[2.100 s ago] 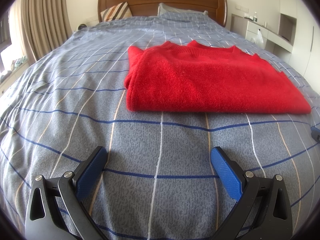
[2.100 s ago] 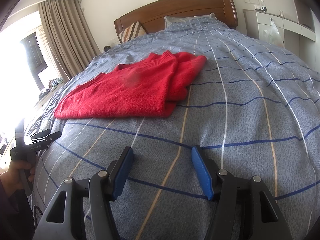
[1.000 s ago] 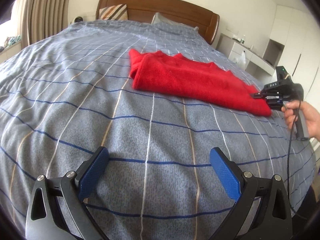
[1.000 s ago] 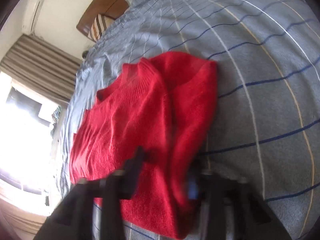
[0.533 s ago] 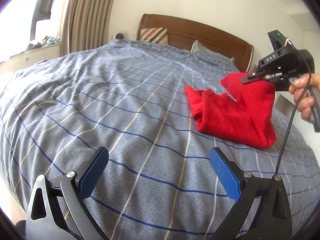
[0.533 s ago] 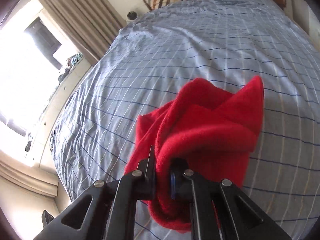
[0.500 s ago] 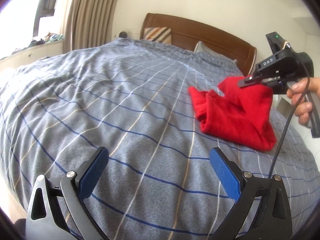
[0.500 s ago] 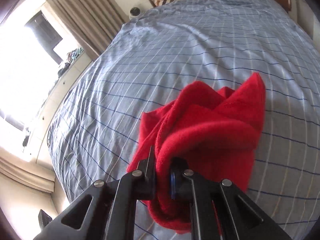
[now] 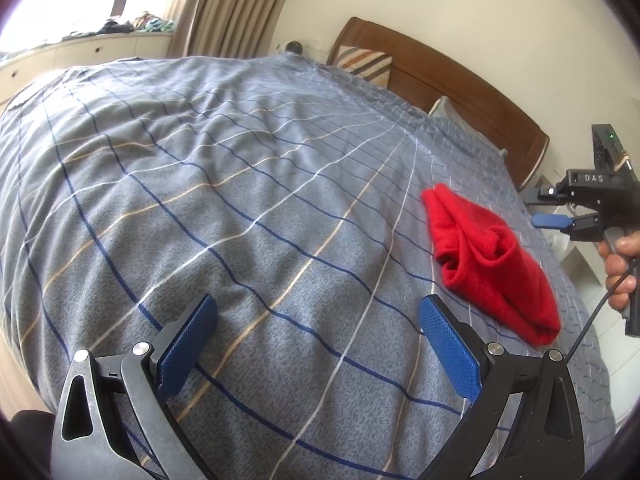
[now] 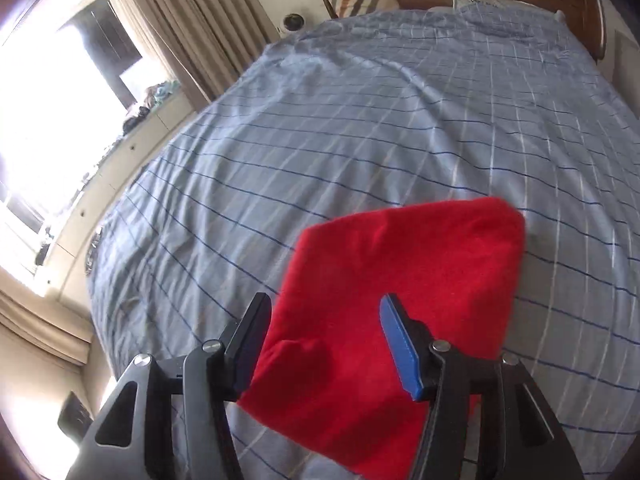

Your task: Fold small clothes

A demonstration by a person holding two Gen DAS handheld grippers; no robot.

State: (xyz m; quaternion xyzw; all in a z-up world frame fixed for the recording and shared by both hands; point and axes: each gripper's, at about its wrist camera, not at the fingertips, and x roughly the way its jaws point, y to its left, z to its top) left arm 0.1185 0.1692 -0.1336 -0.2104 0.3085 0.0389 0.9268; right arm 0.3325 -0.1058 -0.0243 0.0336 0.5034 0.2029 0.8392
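A red sweater [image 9: 492,264] lies folded into a compact block on the grey-blue checked bedspread [image 9: 248,208], at the right of the left wrist view. In the right wrist view the sweater [image 10: 404,304] lies just below my right gripper [image 10: 326,344], which is open and empty above its near edge. The right gripper [image 9: 560,212] also shows at the right edge of the left wrist view, held by a hand, just beyond the sweater. My left gripper [image 9: 316,344] is open and empty, low over the bedspread, well left of the sweater.
A wooden headboard [image 9: 460,92] with a striped pillow [image 9: 364,64] is at the far end of the bed. Beige curtains [image 9: 224,4] and a bright window with a low ledge [image 10: 52,128] run along the left side. A cable [image 9: 592,316] hangs from the right gripper.
My right gripper has let go of the sweater fold, which now lies flat over the rest, and has opened. My left gripper has swung left, away from the sweater.
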